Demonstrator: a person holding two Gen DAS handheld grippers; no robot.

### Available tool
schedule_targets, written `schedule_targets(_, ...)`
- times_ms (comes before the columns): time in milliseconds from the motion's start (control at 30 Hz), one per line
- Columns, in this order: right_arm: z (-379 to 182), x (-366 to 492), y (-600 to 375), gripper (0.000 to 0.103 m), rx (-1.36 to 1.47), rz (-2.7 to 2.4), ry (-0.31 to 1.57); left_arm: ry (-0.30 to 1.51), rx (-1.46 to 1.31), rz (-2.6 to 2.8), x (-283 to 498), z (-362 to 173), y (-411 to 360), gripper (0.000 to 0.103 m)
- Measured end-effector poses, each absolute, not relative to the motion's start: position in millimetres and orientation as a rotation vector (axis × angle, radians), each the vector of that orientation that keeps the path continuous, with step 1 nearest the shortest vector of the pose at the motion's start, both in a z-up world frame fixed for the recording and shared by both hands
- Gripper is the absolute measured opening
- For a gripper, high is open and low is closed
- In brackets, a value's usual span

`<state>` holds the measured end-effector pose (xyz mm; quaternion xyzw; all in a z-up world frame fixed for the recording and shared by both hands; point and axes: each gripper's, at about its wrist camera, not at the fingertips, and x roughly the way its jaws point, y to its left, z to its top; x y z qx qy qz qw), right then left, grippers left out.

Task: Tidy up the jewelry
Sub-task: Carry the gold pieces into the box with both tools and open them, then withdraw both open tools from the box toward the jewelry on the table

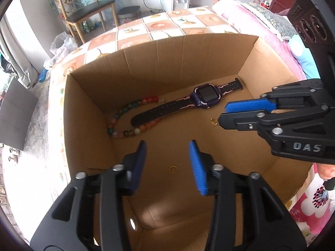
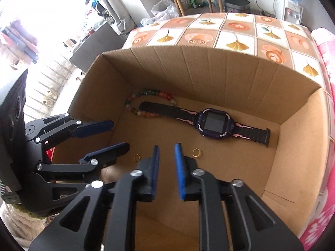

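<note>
a flowery tablecloth (image 2: 236,41) covers the table; a chair (image 1: 83,10) stands behind. in the cardboard box (image 2: 230,77) lie a watch (image 2: 215,123), beads (image 1: 125,115) and two gold rings (image 2: 196,152). left gripper (image 1: 167,163) and right gripper (image 2: 167,171) hang open, holding nothing.

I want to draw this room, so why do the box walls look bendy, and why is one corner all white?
Both wrist views: the fisheye lens curves the cardboard box walls. Right wrist view: daylight overexposes the upper left; the watch stays sharp, while the right gripper looks slightly soft.
</note>
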<state>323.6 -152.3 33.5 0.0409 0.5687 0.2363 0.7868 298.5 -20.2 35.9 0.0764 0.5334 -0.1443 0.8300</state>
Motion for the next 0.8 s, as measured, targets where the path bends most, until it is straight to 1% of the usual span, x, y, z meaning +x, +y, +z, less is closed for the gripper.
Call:
schedule_targets(67,42,319,-157,0.029,0.091,0.506,1.198,1.110,0.168,-0.300,296,40,-21,0.050)
schedule_targets(133,52,313,-162,0.030,0.098,0.506,1.167,1.074,0.176,-0.298,290,48,-21,0.058)
schedule_targets(333,86,287,-187,0.031,0.146,0.515,1.054,0.954,0.169,-0.277,259,79,-12,0.072)
schedule_targets(400,97,276,-195,0.035,0.165,0.525,1.020,0.911,0.141,-0.272,243,93,-4,0.076)
schedule_targets(467,111,259,-207,0.042,0.187,0.536,0.969,0.871,0.116,-0.271,228,103,3,0.079)
schedule_targets(500,118,250,-213,0.043,0.195,0.542,0.945,0.845,0.102,-0.269,218,109,8,0.082)
schedule_targets(567,127,236,-221,0.052,0.210,0.551,0.908,0.799,0.091,-0.266,199,117,15,0.084)
schedule_targets(667,139,209,-233,0.059,0.218,0.562,0.853,0.767,0.063,-0.264,175,120,23,0.086)
schedule_targets(800,140,177,-244,0.063,0.217,0.542,0.814,0.780,0.032,-0.253,153,111,29,0.087)
